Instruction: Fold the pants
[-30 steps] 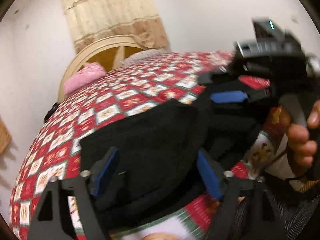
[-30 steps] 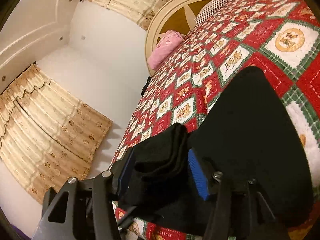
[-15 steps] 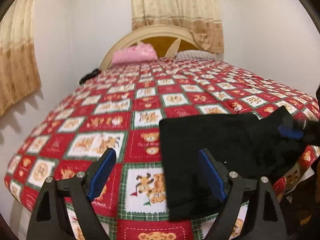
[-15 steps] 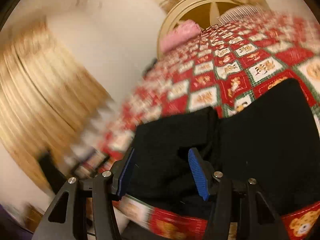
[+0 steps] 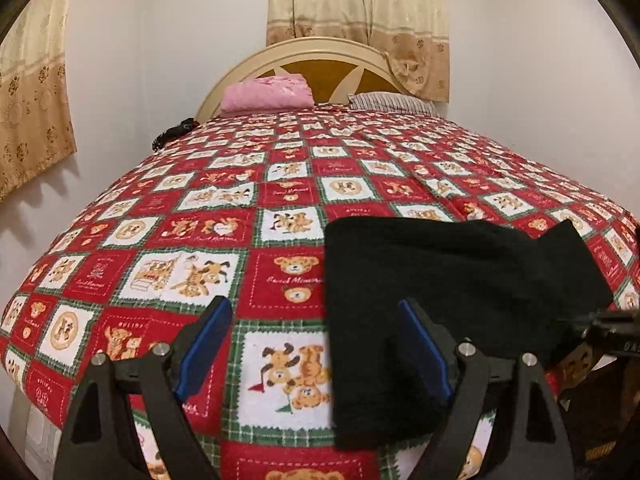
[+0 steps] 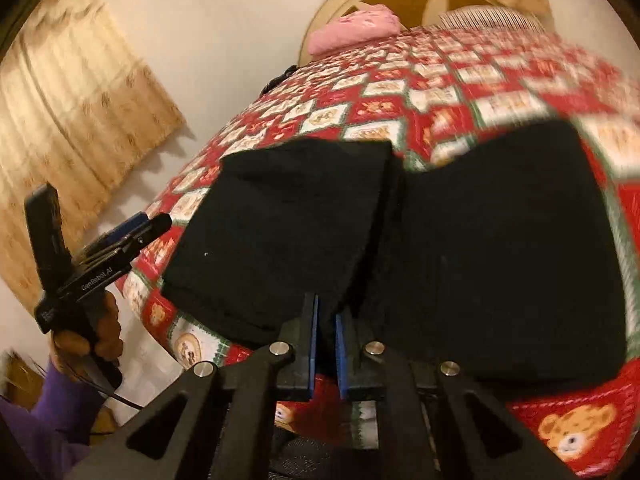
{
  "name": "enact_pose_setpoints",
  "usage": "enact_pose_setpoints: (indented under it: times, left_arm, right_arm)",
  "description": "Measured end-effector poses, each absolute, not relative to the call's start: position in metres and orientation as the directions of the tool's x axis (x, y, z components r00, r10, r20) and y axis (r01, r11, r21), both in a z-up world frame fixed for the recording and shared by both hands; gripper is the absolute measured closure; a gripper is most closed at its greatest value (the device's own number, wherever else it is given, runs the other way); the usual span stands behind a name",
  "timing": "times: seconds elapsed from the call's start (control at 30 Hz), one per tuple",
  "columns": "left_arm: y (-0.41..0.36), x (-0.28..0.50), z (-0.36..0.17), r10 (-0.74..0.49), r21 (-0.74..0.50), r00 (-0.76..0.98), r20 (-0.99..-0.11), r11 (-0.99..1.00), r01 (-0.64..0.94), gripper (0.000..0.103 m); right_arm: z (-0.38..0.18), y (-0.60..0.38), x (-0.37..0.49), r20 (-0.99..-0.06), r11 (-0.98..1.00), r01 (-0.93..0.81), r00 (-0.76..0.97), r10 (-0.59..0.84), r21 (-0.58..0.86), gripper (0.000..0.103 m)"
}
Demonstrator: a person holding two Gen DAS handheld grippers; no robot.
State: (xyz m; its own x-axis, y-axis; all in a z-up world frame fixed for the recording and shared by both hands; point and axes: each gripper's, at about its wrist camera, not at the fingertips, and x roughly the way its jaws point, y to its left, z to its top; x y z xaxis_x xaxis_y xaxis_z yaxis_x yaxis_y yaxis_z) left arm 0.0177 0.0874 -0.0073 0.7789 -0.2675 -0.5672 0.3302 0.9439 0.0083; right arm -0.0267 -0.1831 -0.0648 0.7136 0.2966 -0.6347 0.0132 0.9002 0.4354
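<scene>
The black pants (image 5: 452,280) lie folded on the bed's near edge, on the red teddy-bear quilt (image 5: 280,184). In the right wrist view the pants (image 6: 400,232) show as two flat black panels with a fold line between them. My left gripper (image 5: 312,344) is open and empty, held above the quilt just left of the pants. It also shows at the left of the right wrist view (image 6: 132,228). My right gripper (image 6: 326,340) is nearly shut at the pants' near edge; dark cloth shows in the narrow gap between the blue pads.
A pink pillow (image 5: 266,94) and a striped pillow (image 5: 392,102) lie by the round headboard (image 5: 320,64). Beige curtains (image 5: 356,16) hang behind and at the left. A dark object (image 5: 174,134) sits at the bed's far left edge.
My left gripper let go of the pants and swung left, off the cloth. My right gripper closed from wide open to nearly shut at the pants' near edge.
</scene>
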Motion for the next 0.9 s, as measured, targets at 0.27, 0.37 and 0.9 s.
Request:
enact_pose_setpoints:
  times: [0.27,0.37,0.9]
  left_arm:
    - [0.063,0.025,-0.031,-0.208,0.111,0.75,-0.628,0.93,0.351,0.016]
    - [0.06,0.021,-0.045,-0.184,0.126,0.732,-0.656,0.929,0.347,0.016]
    - [0.088,0.012,-0.03,-0.193,0.051,0.758,-0.623,0.957,0.285,0.016]
  right_arm:
    - [-0.048,-0.206,-0.04,-0.524,0.835,0.013,0.784,0.333,0.551,0.072]
    - [-0.034,-0.223,-0.047,-0.443,0.821,0.048,0.859,0.257,0.569,0.03]
    - [-0.061,-0.158,0.001,-0.6,0.946,0.018,0.777,0.19,0.322,0.079]
